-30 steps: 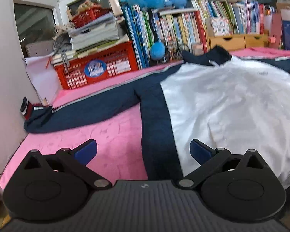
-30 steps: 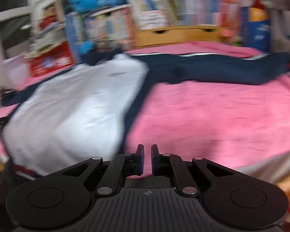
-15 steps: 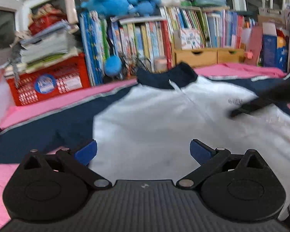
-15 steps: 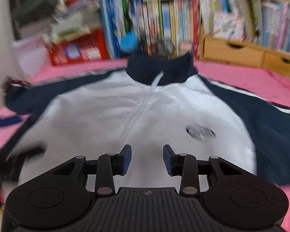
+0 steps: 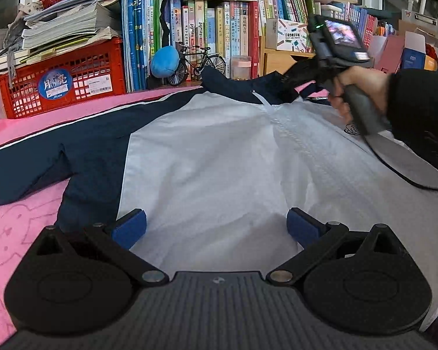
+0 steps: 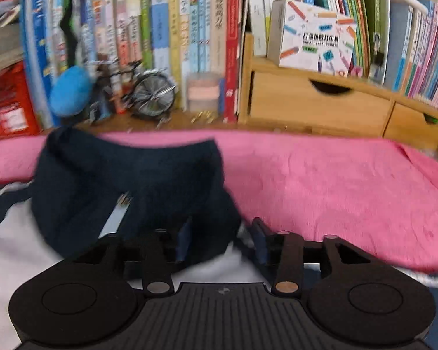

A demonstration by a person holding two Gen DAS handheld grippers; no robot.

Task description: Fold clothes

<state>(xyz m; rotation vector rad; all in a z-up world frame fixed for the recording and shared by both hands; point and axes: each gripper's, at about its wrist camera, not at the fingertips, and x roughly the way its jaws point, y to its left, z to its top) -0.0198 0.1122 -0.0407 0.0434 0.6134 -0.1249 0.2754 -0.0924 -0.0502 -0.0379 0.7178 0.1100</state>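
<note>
Left wrist view
- Jacket: we see the white and navy jacket (image 5: 213, 157) spread flat, front up, on the pink bedcover (image 5: 20, 227), its zip running up the middle to the dark collar (image 5: 233, 83).
- Sleeve: the navy sleeve (image 5: 29, 157) stretches out to the left across the cover.
- Left gripper: our left gripper (image 5: 216, 224) hovers low over the hem of the white panel, its blue pads (image 5: 130, 226) spread wide apart with nothing between them.
- Right hand: our right hand (image 5: 356, 87) grips the handle of the other tool, up by the collar on the right side of the jacket.
- Background: a red crate (image 5: 61, 81) piled with papers stands at the back left, a row of books (image 5: 207, 29) beside it, and a small model bicycle (image 5: 195, 62) just behind the collar.

Right wrist view
- Sharpness: this view is blurred, so we can make out little fine detail.
- Collar: the navy collar (image 6: 131, 186) lies right in front of us, at the far edge of the jacket, with pink bedcover (image 6: 335, 186) to its right.
- Right gripper: the right gripper (image 6: 222, 239) has its fingers parted, and a fold of the collar sits in the gap; we cannot tell whether the pads touch the cloth.
- Background: a wooden drawer unit (image 6: 315, 102) and more books (image 6: 175, 38) stand behind the bed, the model bicycle (image 6: 146, 90) to the left.
</note>
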